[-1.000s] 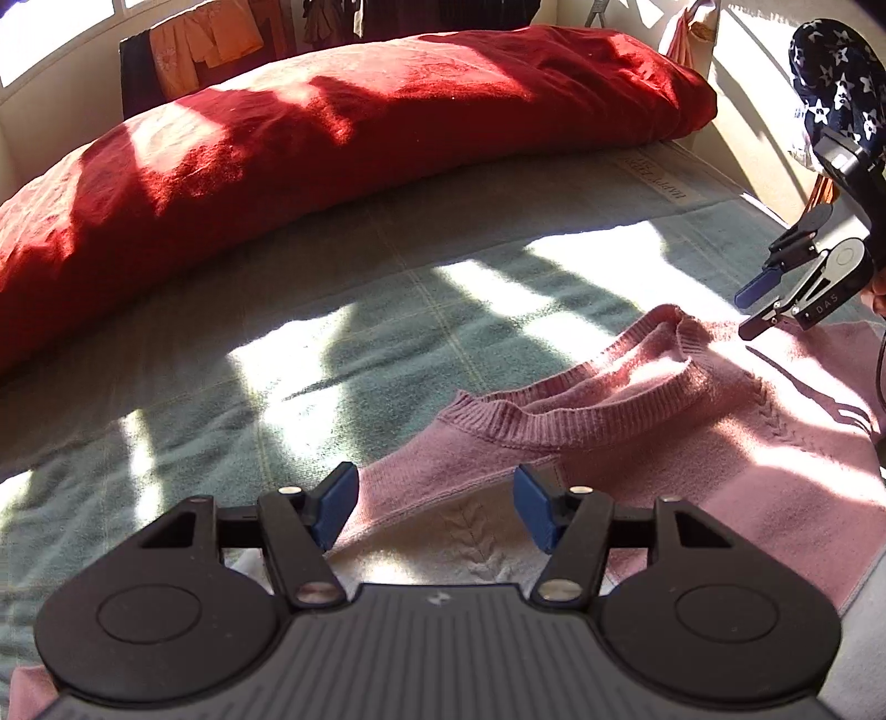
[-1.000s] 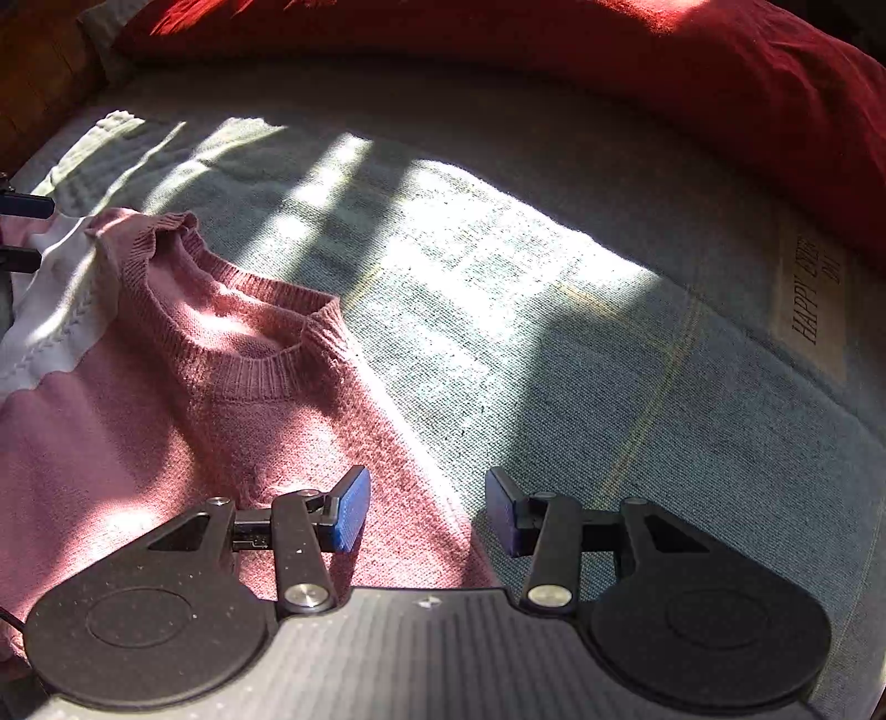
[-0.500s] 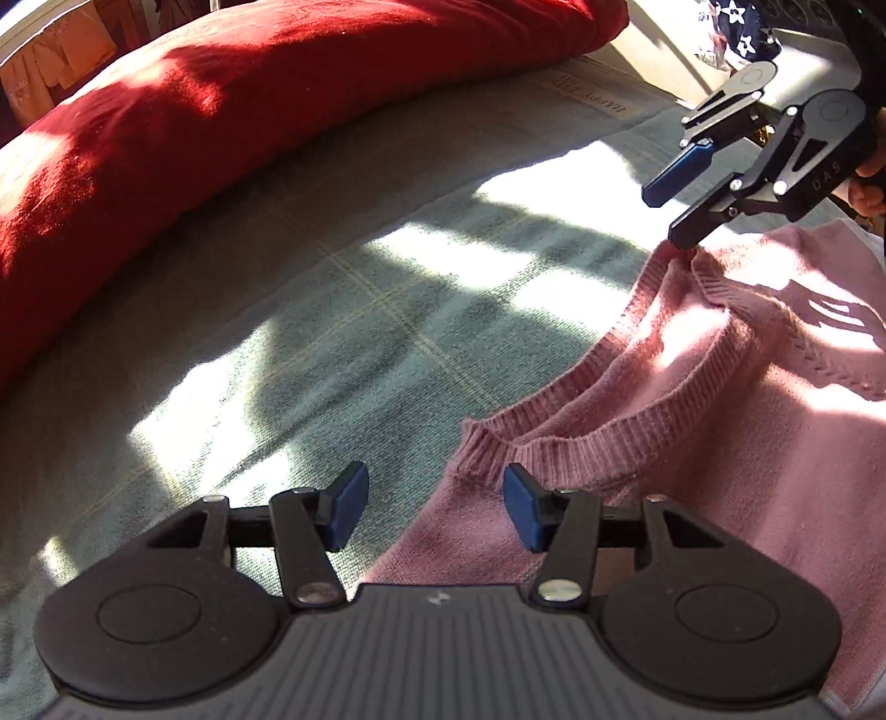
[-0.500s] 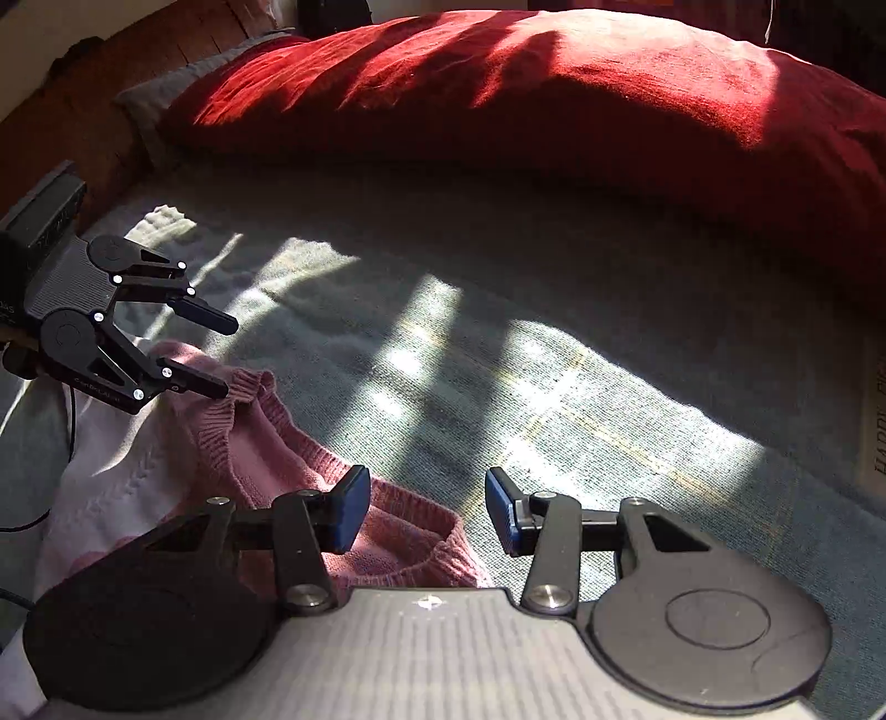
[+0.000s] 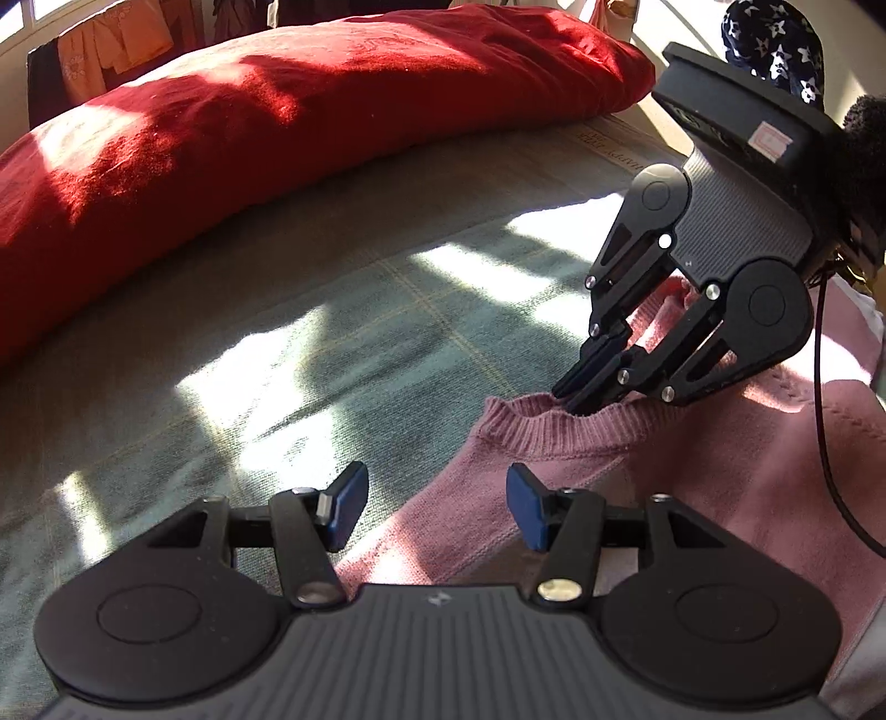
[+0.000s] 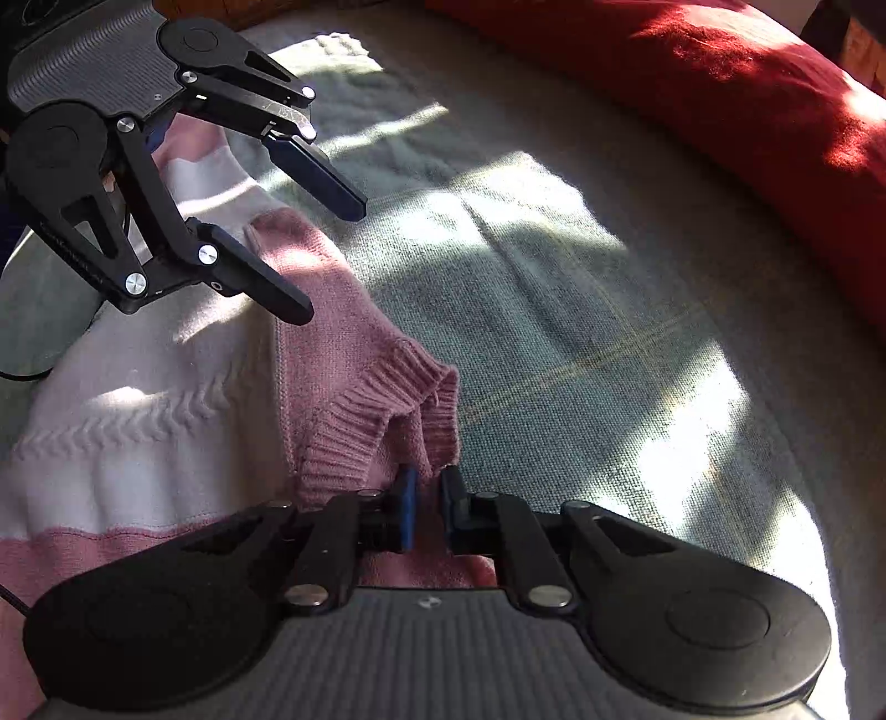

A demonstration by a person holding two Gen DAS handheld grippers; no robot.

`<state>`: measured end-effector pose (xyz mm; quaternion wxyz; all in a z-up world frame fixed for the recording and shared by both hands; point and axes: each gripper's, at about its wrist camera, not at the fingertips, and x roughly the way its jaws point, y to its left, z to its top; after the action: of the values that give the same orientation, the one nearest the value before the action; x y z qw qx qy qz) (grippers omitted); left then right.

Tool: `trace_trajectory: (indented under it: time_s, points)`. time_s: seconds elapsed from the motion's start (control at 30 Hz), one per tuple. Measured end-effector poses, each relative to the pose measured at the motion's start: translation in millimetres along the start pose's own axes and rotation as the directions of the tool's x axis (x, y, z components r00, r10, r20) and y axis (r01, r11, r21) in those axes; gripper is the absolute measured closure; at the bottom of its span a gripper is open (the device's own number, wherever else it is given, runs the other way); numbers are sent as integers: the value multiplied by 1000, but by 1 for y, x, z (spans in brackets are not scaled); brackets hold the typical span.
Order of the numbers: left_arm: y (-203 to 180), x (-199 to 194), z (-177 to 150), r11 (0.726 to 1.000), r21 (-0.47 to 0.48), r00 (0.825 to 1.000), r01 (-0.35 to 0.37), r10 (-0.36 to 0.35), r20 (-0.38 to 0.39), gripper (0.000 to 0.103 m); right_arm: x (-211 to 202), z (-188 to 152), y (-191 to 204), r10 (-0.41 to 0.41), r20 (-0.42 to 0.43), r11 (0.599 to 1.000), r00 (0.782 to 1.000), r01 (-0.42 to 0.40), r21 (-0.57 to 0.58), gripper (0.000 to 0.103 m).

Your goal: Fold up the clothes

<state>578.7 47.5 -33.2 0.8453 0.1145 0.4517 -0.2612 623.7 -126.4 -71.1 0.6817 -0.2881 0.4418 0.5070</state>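
A pink and white knitted sweater [image 5: 736,476] lies on the bed, its ribbed collar [image 5: 554,429] facing me. In the left wrist view my left gripper [image 5: 437,512] is open, low over the sweater's shoulder edge, with nothing between its blue pads. My right gripper [image 5: 573,399] comes in from the upper right and is shut on the collar. The right wrist view shows the same grip: the right gripper [image 6: 431,507] pinches bunched collar ribbing [image 6: 382,410]. Up and to the left, the left gripper [image 6: 324,257] hangs open above the sweater [image 6: 138,421].
A grey-green bed cover [image 5: 332,332] with sun patches spreads to the left and beyond. A long red pillow [image 5: 277,127] runs along the far side, also visible as the red pillow [image 6: 720,72]. A black cable [image 5: 825,443] crosses the sweater. Star-patterned dark fabric [image 5: 769,33] is top right.
The right gripper came down to the collar and shut on it, close to the left gripper. The left gripper stayed open near the sweater's shoulder.
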Motion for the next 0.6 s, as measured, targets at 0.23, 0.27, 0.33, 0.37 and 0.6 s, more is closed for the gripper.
trace_trajectory:
  time_s: [0.23,0.27,0.33,0.37,0.6]
  points:
    - [9,1,4,1000,-22,1000,15,-15,5,48,-13,19,-29,-129,38,988,991,126,84,102]
    - [9,3,5,1000,-15,1000,17,-17,0,48,-15,19,-35,-120,40,987,992,115,113,100]
    - [9,9,8,1000,-1,1000,28,-28,-7,48,-28,7,-40,-115,45,983,992,107,151,93]
    - [9,13,10,999,2,999,40,-40,-15,48,-35,0,-42,-118,44,979,992,109,171,88]
    - [6,43,16,995,57,992,80,-74,-99,48,-81,-62,-62,-158,13,940,987,146,309,72]
